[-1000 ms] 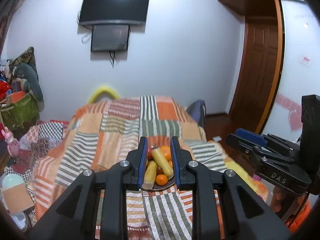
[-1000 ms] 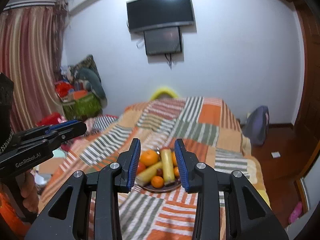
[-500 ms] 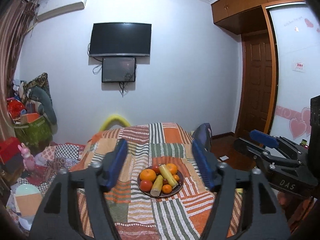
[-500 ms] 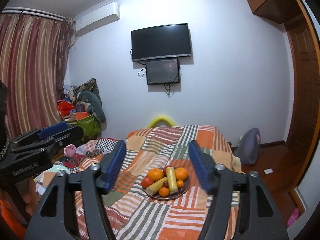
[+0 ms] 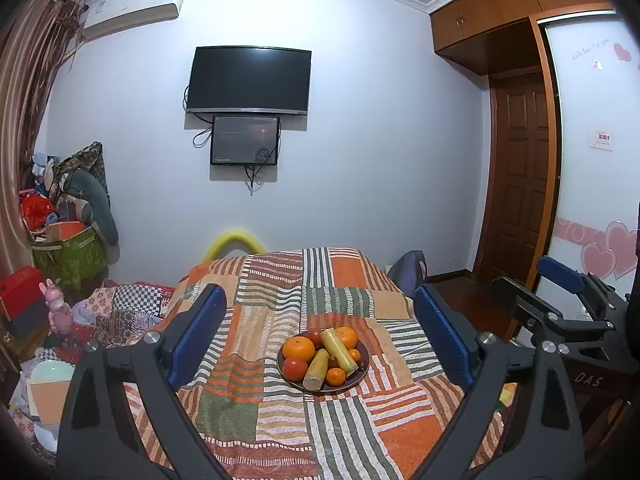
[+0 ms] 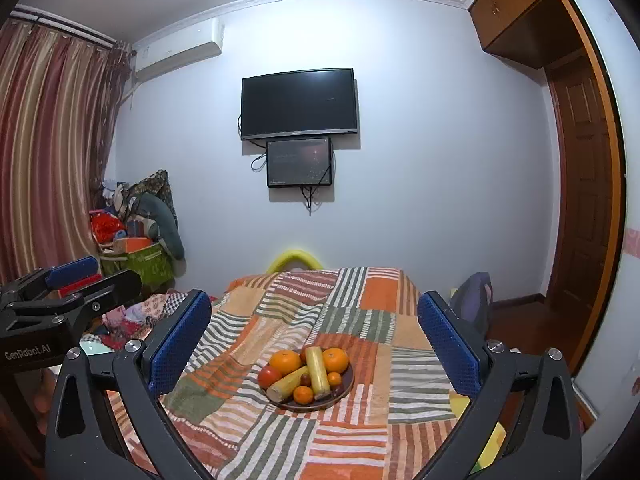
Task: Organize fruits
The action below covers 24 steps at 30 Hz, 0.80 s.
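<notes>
Holding both the left gripper (image 5: 320, 332) and right gripper (image 6: 314, 338) back with fingers spread wide and empty, you are facing fruit piled on the plate (image 5: 352, 384) on the patchwork blanket (image 5: 340, 296), fitting either an unsorted or finished arrangement.

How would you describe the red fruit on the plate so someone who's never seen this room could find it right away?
Start at the bed with the striped patchwork blanket; a dark round plate of fruit sits on it. The red fruit lies at the plate's left edge, below the left orange and touching a long yellow piece. It is the only large red one.
</notes>
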Available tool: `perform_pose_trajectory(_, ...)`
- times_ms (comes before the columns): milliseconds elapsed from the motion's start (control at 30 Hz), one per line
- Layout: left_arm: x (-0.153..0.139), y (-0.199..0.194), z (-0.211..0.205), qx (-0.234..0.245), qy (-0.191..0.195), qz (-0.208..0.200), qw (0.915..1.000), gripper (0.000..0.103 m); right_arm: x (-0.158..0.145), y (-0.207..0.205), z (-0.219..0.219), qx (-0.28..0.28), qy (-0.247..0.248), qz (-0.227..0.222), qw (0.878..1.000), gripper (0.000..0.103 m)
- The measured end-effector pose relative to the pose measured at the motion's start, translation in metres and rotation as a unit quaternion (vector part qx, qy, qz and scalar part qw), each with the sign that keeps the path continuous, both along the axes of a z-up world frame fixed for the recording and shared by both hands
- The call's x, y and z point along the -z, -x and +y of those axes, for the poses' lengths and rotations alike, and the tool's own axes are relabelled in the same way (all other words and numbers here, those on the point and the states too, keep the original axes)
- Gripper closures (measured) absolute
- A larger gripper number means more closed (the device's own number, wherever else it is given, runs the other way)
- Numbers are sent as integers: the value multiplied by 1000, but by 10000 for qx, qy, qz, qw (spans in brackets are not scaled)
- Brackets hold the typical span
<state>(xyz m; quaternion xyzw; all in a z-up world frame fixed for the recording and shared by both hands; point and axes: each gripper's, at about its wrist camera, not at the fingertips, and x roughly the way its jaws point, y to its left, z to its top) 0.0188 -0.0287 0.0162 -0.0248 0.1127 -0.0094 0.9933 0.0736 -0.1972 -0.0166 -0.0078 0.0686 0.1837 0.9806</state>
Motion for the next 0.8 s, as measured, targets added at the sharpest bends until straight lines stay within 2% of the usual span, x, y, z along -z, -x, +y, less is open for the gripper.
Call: perform_pose_trajectory(800,1,3,0,-43,-24,-47,10000,3,3,5,-1,-1,-26,-15,10000,0)
